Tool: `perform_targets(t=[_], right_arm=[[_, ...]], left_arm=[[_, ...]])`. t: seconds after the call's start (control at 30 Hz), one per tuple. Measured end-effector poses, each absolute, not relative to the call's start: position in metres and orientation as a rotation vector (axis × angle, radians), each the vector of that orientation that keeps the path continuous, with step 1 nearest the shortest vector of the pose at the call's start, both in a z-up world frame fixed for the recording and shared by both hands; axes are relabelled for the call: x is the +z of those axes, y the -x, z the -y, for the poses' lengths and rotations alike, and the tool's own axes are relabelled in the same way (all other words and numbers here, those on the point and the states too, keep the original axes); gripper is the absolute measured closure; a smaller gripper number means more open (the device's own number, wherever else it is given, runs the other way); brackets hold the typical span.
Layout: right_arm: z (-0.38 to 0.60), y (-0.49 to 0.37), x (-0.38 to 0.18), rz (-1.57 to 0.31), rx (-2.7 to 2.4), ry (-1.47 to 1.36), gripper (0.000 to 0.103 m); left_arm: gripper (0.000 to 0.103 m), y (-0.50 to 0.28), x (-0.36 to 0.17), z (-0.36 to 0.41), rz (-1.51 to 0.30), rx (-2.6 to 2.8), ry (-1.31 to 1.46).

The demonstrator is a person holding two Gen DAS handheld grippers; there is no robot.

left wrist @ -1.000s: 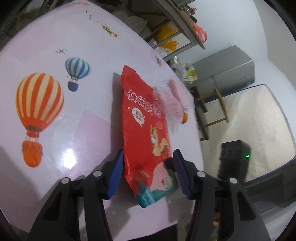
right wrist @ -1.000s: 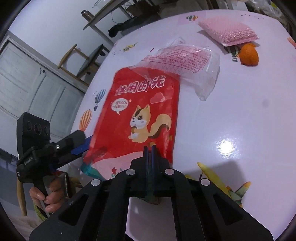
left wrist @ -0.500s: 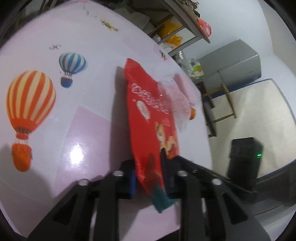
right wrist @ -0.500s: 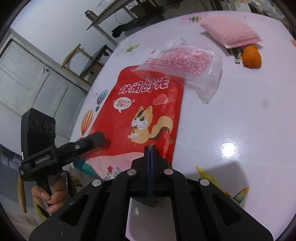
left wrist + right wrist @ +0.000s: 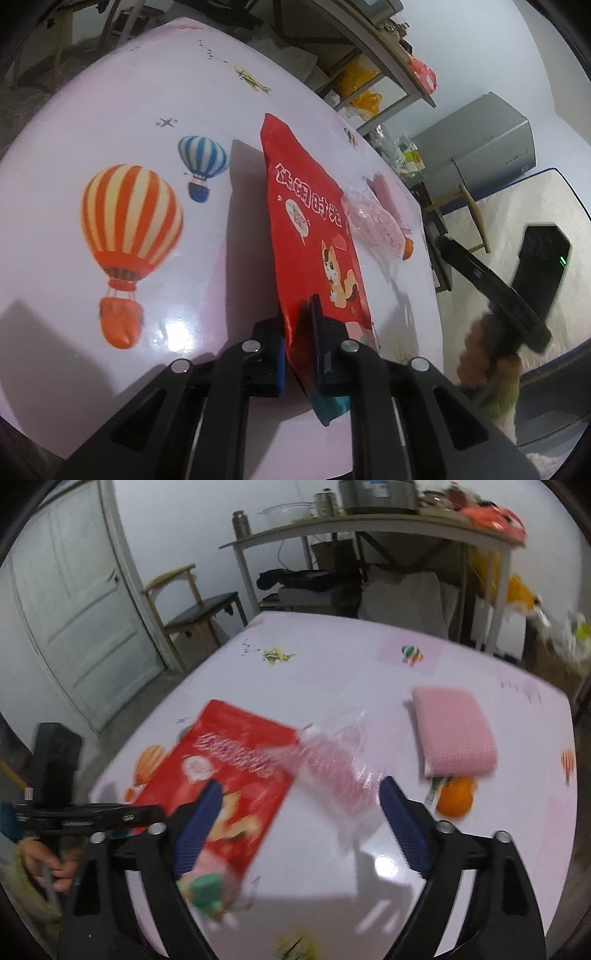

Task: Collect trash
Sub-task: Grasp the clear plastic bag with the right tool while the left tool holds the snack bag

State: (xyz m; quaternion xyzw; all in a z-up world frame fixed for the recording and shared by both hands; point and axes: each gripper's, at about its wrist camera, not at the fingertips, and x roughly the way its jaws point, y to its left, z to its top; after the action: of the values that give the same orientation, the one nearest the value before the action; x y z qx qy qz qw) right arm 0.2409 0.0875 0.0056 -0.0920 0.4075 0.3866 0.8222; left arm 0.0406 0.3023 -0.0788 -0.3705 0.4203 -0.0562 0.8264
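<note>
The left gripper (image 5: 299, 347) has just clenched on the red squirrel-print snack bag (image 5: 314, 236) at lower centre; only the right wrist view shows the right gripper (image 5: 295, 819), just sprung wide, empty over the pink balloon-print surface (image 5: 332, 664).

A: The left wrist view looks down along its own fingers, close over the near edge of the table (image 5: 122, 110), facing a grey cabinet (image 5: 484, 147) across the room

B: The right wrist view sits a little farther back, slightly blurred, facing a white door (image 5: 74, 602). Both share the red snack bag (image 5: 314, 229), the clear wrapper (image 5: 332, 760) and each other's gripper
</note>
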Motion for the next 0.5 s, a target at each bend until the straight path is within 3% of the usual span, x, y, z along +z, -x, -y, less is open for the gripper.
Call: perform_targets(t=[0.3, 0.5], right_arm=[[-0.107, -0.286, -0.044, -1.025, 0.814, 0.287, 0.017], [-0.091, -0.269, -0.044, -1.043, 0.749, 0.263, 0.046]], left_arm=[[0.093, -0.039, -0.081, -0.304, -0.898, -0.106, 0.782], [0.093, -0.042, -0.083, -0.301, -0.908, -0.106, 0.772]])
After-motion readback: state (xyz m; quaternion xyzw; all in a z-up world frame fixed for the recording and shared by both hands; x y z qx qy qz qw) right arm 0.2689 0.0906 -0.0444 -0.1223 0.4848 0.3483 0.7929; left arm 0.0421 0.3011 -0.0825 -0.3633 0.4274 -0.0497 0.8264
